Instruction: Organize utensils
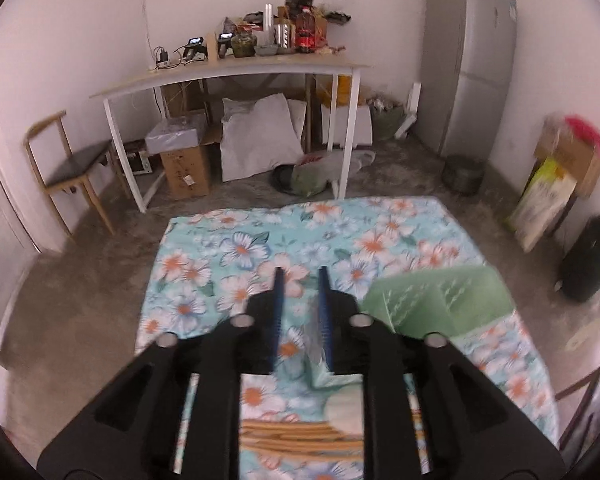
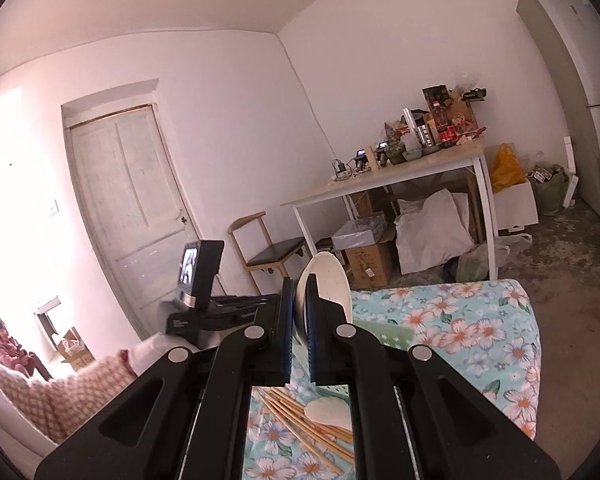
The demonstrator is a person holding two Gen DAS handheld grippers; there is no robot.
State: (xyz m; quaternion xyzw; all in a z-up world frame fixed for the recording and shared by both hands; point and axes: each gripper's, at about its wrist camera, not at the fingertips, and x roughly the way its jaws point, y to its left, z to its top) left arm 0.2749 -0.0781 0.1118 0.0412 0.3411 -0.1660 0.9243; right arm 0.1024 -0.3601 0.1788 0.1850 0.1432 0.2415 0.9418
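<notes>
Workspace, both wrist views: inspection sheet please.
Surface: floral cloth over the table.
Job's things: white spoon; second spoon on chopsticks; green holder.
Clutter: nothing seen on the cloth.
Grippers: left gripper open, empty; right gripper shut on the white spoon.
Cables: charger leads on the far desk.
Surroundings: chair, fridge, door, boxes, seated person.

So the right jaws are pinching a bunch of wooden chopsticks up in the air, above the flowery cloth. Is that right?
Not quite. The right wrist view shows the right gripper shut on a white spoon, held up in the air. The wooden chopsticks lie below on the flowery cloth, beside another white spoon.
</notes>
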